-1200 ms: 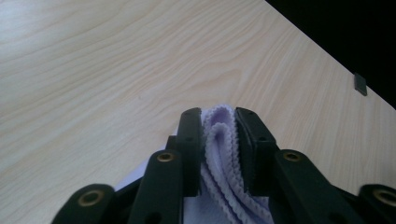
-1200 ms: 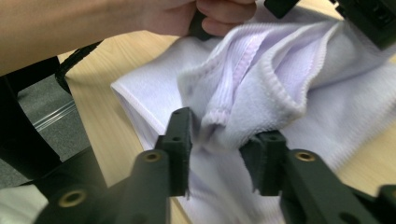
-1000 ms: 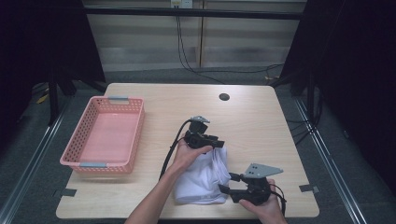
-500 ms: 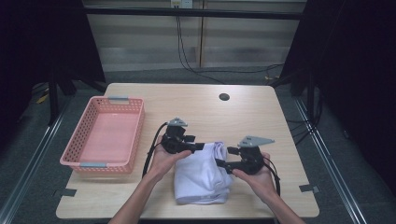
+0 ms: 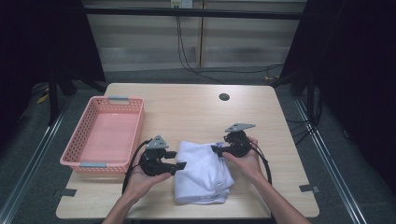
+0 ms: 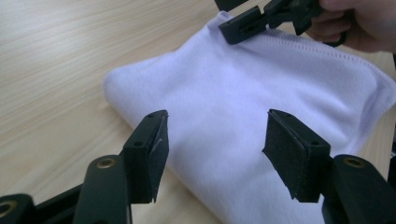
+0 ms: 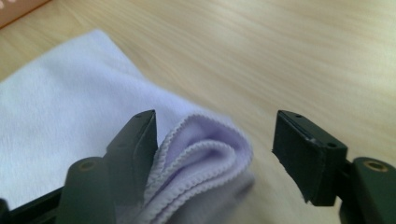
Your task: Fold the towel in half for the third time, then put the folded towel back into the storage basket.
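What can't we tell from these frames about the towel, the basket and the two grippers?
- Towel: the number of folded layers; right gripper view shows only stacked hems at one corner, partly behind a jaw.
- Left gripper: high view too small to tell if it touches the towel.
- Right gripper: same.
- Basket: inside of its near wall hidden in high view.

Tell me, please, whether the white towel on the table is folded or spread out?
Folded. The white towel lies as a compact bundle, and the right gripper view shows several stacked hemmed layers at one corner.
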Action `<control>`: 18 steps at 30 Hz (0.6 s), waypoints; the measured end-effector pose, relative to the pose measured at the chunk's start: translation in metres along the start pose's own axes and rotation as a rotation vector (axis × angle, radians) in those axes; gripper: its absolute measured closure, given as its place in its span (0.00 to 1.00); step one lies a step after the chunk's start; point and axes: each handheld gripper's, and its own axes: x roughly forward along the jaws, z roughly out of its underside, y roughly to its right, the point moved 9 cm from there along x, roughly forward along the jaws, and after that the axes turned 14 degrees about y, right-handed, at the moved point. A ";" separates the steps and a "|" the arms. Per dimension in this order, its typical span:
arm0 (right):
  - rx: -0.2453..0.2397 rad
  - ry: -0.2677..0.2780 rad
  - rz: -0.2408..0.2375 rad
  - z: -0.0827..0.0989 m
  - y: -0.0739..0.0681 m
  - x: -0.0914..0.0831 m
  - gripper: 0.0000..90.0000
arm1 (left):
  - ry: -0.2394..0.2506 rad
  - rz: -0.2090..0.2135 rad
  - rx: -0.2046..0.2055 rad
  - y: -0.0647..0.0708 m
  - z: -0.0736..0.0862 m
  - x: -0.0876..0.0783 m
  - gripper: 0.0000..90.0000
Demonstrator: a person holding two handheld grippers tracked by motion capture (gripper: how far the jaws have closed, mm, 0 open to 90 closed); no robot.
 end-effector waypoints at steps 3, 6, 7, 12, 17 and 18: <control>0.000 -0.011 0.010 0.010 0.009 -0.008 0.37 | -0.023 0.009 -0.007 0.007 0.011 -0.009 0.41; 0.015 -0.021 0.010 0.022 0.017 -0.014 0.37 | -0.049 0.026 -0.025 0.018 0.025 -0.016 0.39; 0.022 -0.022 0.004 0.028 0.020 -0.015 0.37 | -0.065 0.038 -0.037 0.021 0.029 -0.018 0.37; 0.048 -0.004 0.002 0.033 0.024 -0.016 0.34 | -0.115 0.051 -0.068 0.031 0.055 -0.024 0.34; 0.039 0.023 -0.067 0.024 0.016 -0.014 0.28 | -0.171 0.075 -0.079 0.037 0.070 -0.020 0.31; 0.037 0.013 -0.080 0.024 0.014 -0.012 0.25 | -0.175 0.079 -0.071 0.038 0.071 -0.018 0.30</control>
